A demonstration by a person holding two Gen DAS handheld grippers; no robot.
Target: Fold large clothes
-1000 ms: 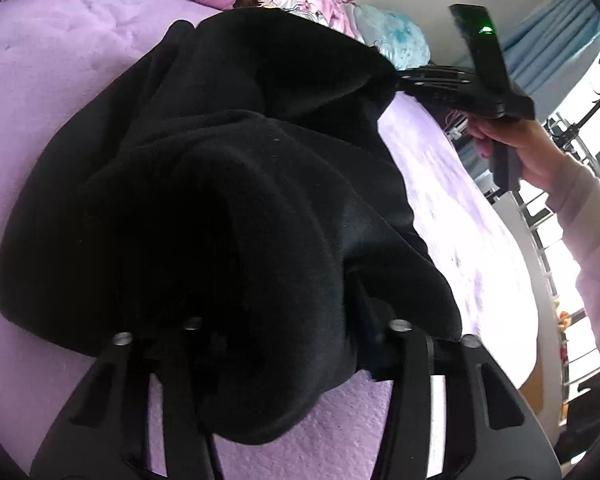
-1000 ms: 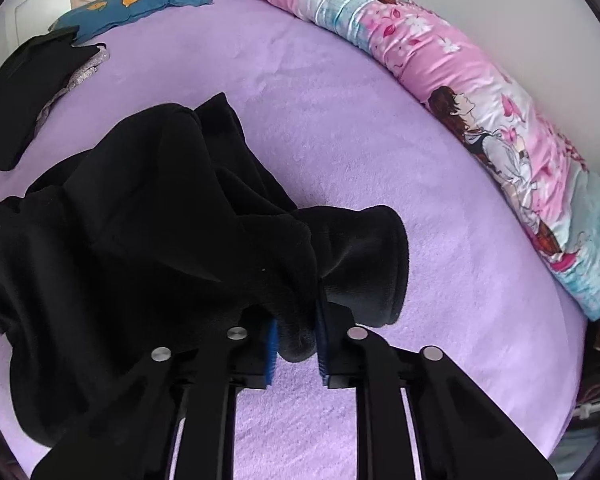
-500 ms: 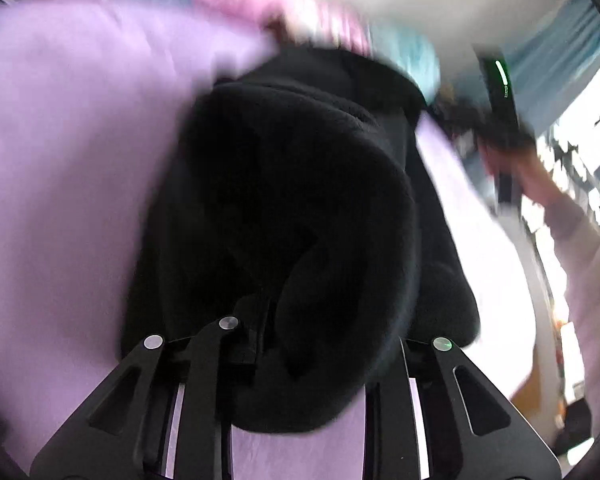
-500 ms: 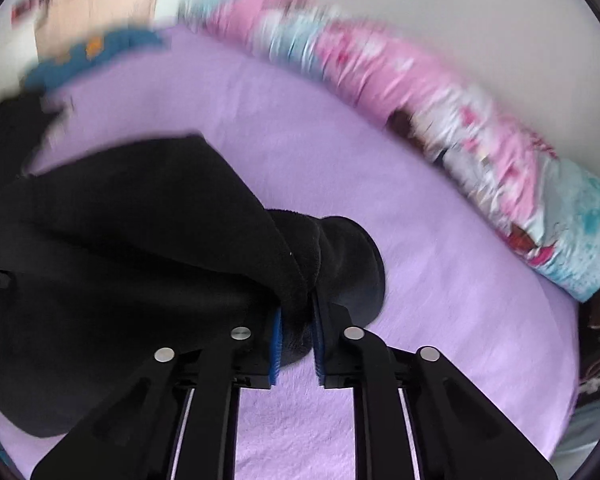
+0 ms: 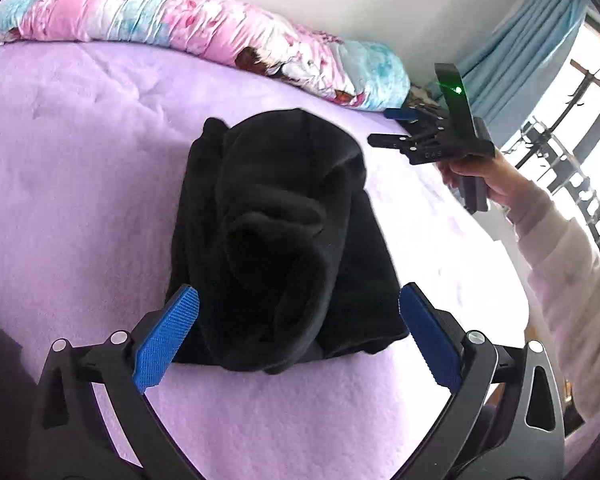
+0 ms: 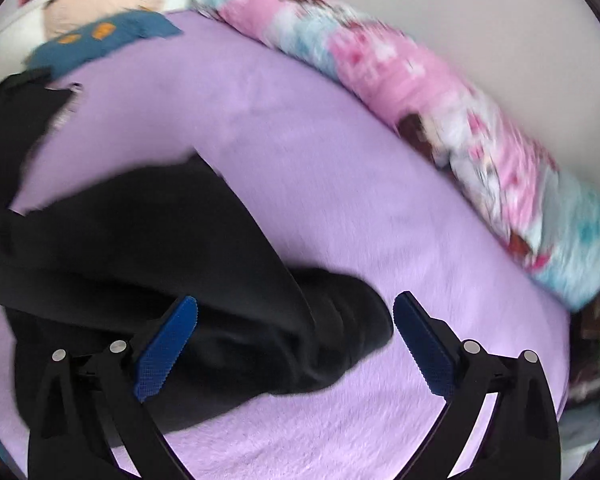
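A black fleece garment (image 5: 288, 232) lies folded in a thick bundle on the purple bed cover (image 5: 80, 152). My left gripper (image 5: 298, 340) is open, its blue pads on either side of the bundle's near end, holding nothing. My right gripper (image 6: 294, 344) is open too, just above the garment's (image 6: 160, 272) rolled end. The right gripper also shows in the left wrist view (image 5: 396, 128), lifted clear of the garment at its far right side, held by a hand.
A long pink and blue printed pillow (image 5: 204, 28) lies along the wall. Another dark garment (image 6: 12, 120) and a blue cushion (image 6: 96, 40) lie at the head of the bed. Blue curtain (image 5: 536, 32) and a window are on the right.
Both grippers were shut on the black garment and carried it over. Now both have opened and let go, and the garment rests folded on the bed. The right gripper has lifted away.
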